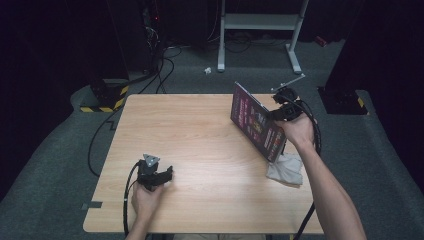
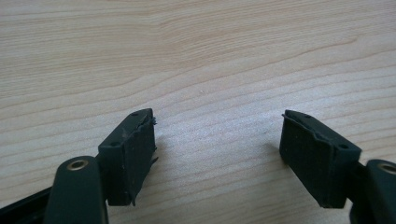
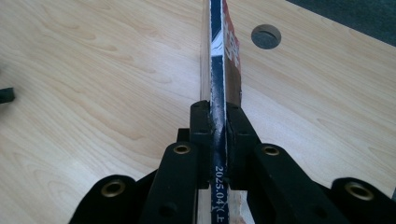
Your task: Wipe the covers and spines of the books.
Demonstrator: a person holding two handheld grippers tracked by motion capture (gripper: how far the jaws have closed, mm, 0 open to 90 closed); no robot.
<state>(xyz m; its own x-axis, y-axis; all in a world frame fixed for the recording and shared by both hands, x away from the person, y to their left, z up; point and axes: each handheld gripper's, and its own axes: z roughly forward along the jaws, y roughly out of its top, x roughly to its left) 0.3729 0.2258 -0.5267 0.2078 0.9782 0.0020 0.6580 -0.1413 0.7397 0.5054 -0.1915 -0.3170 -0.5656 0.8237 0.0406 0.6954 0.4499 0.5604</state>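
A thin magazine [image 1: 256, 122] with a dark cover and pink print stands tilted on edge at the table's right side. My right gripper [image 1: 281, 113] is shut on its spine; in the right gripper view both pads clamp the blue spine [image 3: 217, 93], which runs away from the camera. My left gripper [image 1: 168, 174] rests low over the near left of the table, held in a hand. In the left gripper view its fingers [image 2: 130, 154] stand wide apart over bare wood, with nothing between them, so my left gripper [image 2: 219, 140] is open.
A crumpled grey cloth [image 1: 286, 170] lies on the wooden table [image 1: 200, 150] under the right forearm, near the right edge. A round cable hole [image 3: 266, 36] is in the tabletop beyond the magazine. Cables and a metal frame [image 1: 260, 22] stand on the floor behind.
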